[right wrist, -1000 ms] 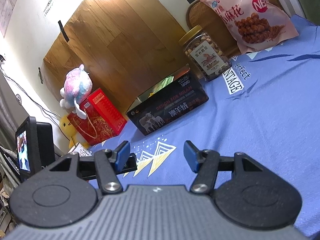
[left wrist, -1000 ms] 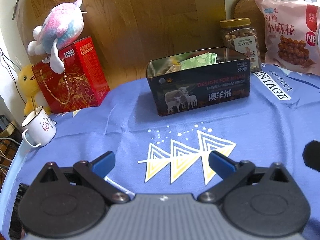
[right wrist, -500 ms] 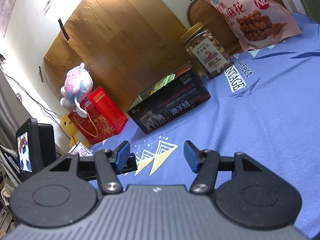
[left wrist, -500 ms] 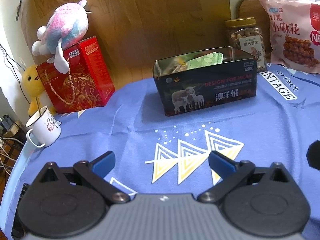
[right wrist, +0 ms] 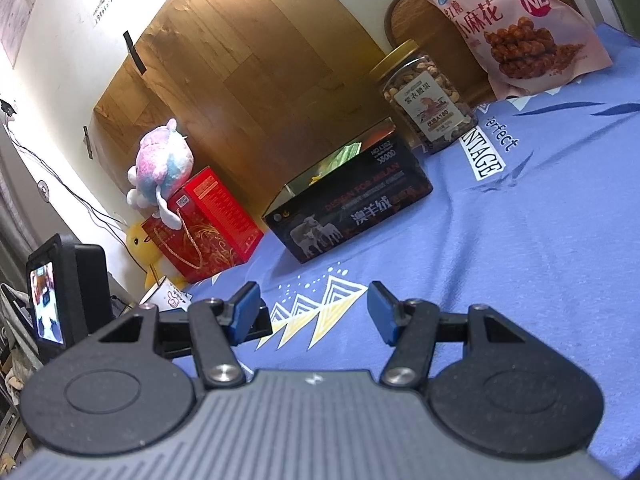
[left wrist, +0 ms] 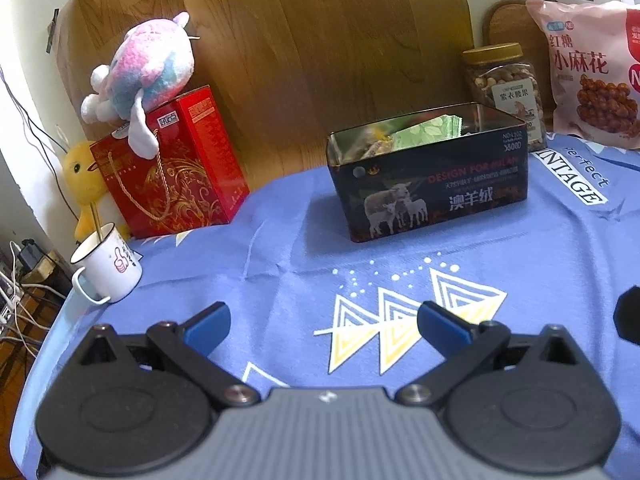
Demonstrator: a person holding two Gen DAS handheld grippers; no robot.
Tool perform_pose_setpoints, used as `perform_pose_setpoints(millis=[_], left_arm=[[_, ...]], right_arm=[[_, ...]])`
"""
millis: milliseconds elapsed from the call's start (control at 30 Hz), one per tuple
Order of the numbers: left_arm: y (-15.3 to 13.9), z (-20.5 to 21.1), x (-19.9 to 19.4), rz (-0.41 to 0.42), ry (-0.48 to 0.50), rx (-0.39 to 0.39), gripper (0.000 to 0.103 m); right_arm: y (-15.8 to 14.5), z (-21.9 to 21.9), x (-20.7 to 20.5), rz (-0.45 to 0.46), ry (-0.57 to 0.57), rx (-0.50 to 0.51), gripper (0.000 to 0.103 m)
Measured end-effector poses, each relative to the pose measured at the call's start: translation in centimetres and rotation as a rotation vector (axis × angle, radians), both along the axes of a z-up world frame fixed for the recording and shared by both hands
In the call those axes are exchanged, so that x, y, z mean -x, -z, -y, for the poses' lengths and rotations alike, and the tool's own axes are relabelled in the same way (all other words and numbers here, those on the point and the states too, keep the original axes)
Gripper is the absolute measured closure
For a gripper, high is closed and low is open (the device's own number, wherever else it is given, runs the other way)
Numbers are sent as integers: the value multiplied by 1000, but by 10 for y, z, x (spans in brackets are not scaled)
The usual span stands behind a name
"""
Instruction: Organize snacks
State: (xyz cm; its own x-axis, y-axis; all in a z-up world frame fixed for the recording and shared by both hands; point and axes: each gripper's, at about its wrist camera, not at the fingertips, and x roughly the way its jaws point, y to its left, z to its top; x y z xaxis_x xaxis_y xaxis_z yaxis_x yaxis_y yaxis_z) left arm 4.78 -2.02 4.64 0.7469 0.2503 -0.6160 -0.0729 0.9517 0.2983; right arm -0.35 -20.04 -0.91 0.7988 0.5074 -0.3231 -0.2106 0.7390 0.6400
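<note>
A dark open tin (left wrist: pixel 432 188) (right wrist: pixel 352 208) printed with sheep stands on the blue cloth, with green snack packets (left wrist: pixel 428 130) inside. Behind it to the right are a clear nut jar (left wrist: pixel 506 88) (right wrist: pixel 428 96) with a gold lid and a pink snack bag (left wrist: pixel 588 76) (right wrist: pixel 516 28) leaning on the wall. My left gripper (left wrist: pixel 322 322) hovers open over the cloth, well short of the tin, nothing between its fingers. My right gripper (right wrist: pixel 312 308) is open too, empty, low over the cloth nearer the front.
A red gift box (left wrist: pixel 172 168) with a plush toy (left wrist: pixel 140 68) on top stands at the left, a yellow duck toy (left wrist: pixel 82 184) and a white mug (left wrist: pixel 108 268) beside it. A small screen (right wrist: pixel 48 312) shows in the right wrist view. Wood panel wall (left wrist: pixel 320 40) behind.
Both views have drifted slightly, so the tin, jar and bag sit a little further right in the left wrist view. Both grippers stay open and empty.
</note>
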Motion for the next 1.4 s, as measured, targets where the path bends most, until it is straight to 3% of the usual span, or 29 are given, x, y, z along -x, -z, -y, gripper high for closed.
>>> perform_pose_setpoints(millis=[967, 1400], left_arm=[[-1, 0, 5, 58, -19, -85, 0], [-2, 0, 7, 61, -12, -84, 0]], right_arm=[[2, 1, 0, -3, 0, -8, 41], [1, -2, 3, 9, 5, 1, 41]])
